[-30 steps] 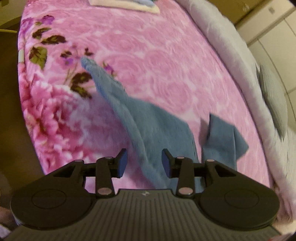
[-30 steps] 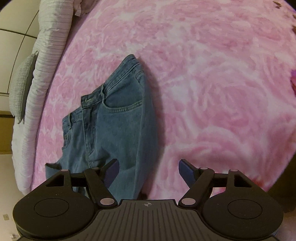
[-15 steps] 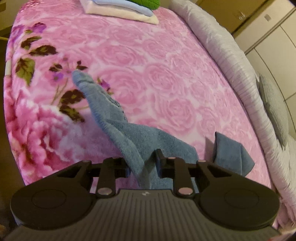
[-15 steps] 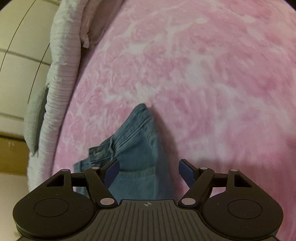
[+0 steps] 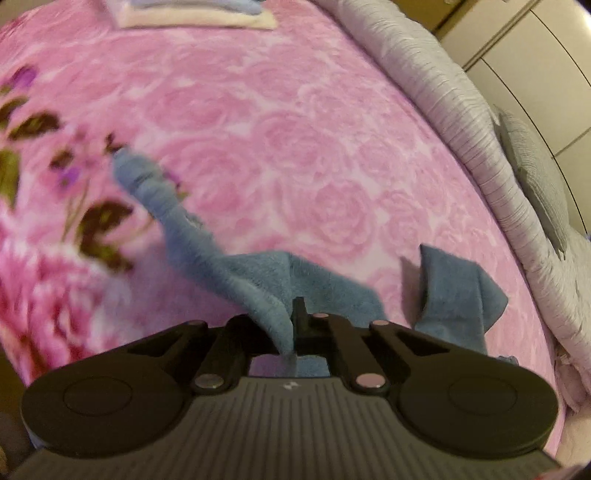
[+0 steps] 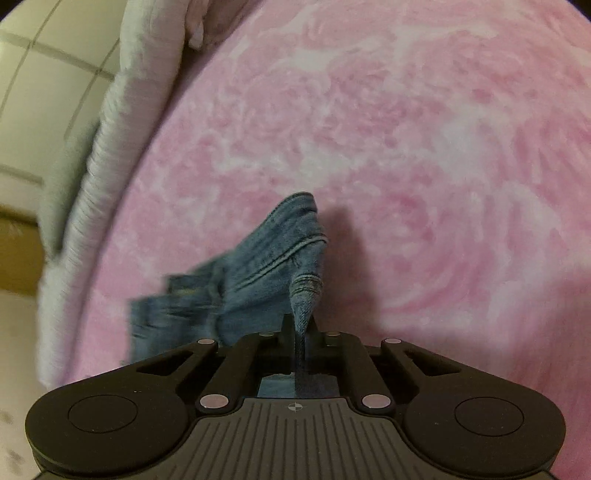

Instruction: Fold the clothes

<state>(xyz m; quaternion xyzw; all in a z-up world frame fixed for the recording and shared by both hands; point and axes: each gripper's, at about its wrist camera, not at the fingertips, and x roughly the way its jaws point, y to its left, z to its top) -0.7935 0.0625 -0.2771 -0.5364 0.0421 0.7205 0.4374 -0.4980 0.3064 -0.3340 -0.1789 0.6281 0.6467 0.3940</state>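
Jeans [image 6: 266,273] are lying on a pink rose-print blanket [image 5: 314,155], with a grey quilted headboard [image 5: 461,110] and cream cupboards [image 5: 535,55] alongside. Both the left gripper [image 5: 291,325] and right gripper [image 6: 301,332] are clamped tight on denim, and folded clothes [image 5: 195,14] sit at the far end.

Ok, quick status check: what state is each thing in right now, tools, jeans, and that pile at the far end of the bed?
left tool: shut on a leg fold of the jeans
right tool: shut on the jeans' waist-end edge
jeans: unfolded, bunched, pinched up at both ends, the rest lying on the pink blanket
stack of clothes: folded, lying flat at the blanket's far end
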